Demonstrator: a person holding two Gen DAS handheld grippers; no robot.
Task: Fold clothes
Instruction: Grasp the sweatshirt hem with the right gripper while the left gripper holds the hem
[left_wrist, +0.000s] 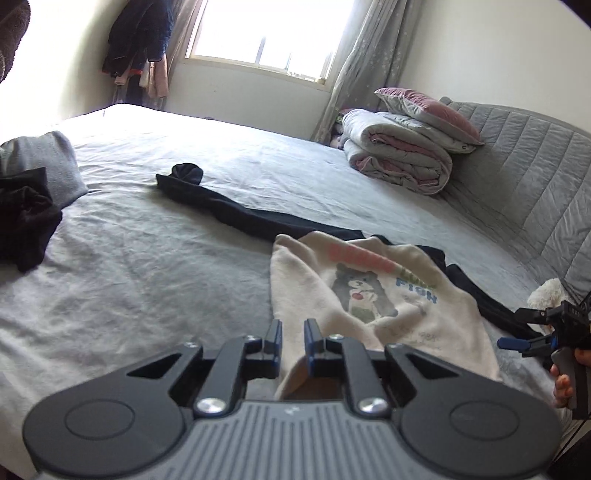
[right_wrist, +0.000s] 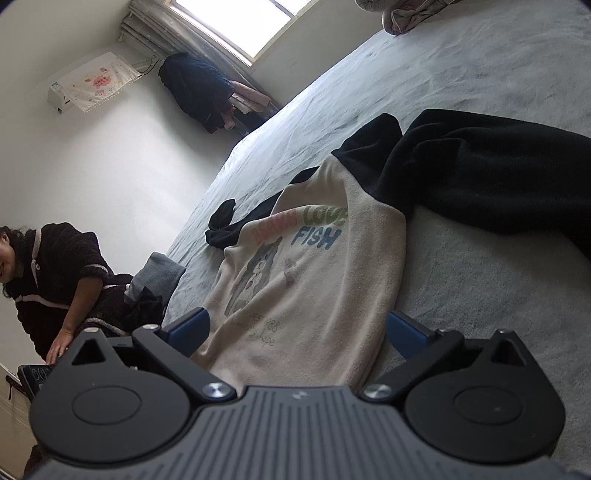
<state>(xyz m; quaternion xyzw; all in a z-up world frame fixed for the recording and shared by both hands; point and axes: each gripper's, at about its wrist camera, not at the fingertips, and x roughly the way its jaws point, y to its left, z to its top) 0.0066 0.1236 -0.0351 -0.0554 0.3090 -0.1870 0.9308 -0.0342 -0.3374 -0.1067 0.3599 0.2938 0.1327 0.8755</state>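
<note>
From the left wrist camera, the left gripper had its jaws drawn nearly together, clenched on the cream hem of the sweatshirt, whose cloth rose up between the pads. The printed cream body spread ahead and to the right of the jaws over the grey bed; one black sleeve trailed away ahead and to the left. Far left of the jaws lay a pile of dark and grey clothes. At the far right edge, the right gripper showed in a hand.

From the right wrist camera, the right gripper stood released, jaws wide apart, with the sweatshirt hem lying between them but not pinched. Its other black sleeve lay ahead and to the right. A person leaned at the far left.
</note>
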